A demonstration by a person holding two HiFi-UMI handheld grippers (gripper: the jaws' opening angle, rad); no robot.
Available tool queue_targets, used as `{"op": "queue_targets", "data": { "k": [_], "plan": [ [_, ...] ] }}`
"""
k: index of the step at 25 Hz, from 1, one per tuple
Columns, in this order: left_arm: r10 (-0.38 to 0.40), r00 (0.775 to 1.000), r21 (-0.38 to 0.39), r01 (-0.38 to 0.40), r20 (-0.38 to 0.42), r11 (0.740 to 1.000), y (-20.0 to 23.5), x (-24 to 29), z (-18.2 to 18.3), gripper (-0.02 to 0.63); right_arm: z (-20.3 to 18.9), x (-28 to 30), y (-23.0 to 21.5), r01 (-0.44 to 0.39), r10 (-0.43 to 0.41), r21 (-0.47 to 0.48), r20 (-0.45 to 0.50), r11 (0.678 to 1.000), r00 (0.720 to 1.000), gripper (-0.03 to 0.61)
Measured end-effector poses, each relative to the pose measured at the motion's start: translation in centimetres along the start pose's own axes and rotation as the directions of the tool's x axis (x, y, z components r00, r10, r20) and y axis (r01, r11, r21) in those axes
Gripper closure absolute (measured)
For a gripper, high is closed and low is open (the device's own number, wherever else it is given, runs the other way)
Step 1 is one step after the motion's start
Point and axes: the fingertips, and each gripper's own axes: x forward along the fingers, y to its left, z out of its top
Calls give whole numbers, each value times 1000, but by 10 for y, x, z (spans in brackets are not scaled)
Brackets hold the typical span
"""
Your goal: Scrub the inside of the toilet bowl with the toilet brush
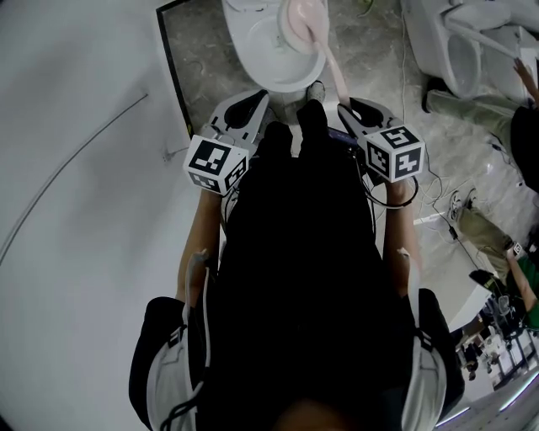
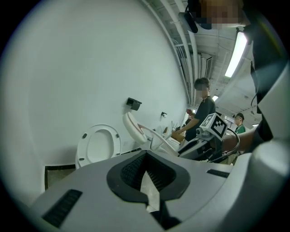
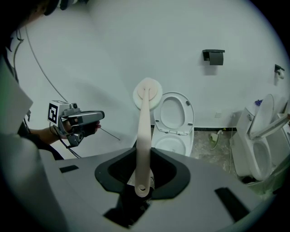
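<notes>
The white toilet bowl (image 1: 274, 59) stands ahead of me with its seat and lid raised (image 3: 174, 111). A pale pink toilet brush has its round head (image 1: 303, 18) up over the bowl; in the right gripper view that head (image 3: 147, 93) shows against the wall, left of the raised seat. My right gripper (image 3: 142, 181) is shut on the brush handle (image 3: 143, 140) near its end. The left gripper (image 1: 246, 108) hangs left of the bowl, its jaws closed on nothing (image 2: 147, 183).
A white wall (image 1: 76, 168) runs close along the left. A second toilet (image 3: 258, 145) stands to the right, with people (image 1: 484, 231) and cables (image 1: 438, 219) on the floor beyond. A black paper holder (image 3: 214, 55) hangs on the wall.
</notes>
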Motion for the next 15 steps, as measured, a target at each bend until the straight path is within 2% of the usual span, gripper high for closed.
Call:
{"op": "queue_targets", "data": {
  "k": [5, 15],
  "plan": [
    [-7, 999, -10, 8, 47, 1000, -15, 10, 14, 604, 6, 0, -15, -35, 35, -28, -7, 999, 999, 477],
    [109, 993, -20, -108, 51, 994, -23, 67, 42, 603, 42, -5, -77, -105, 103, -113, -22, 988, 994, 477]
  ]
}}
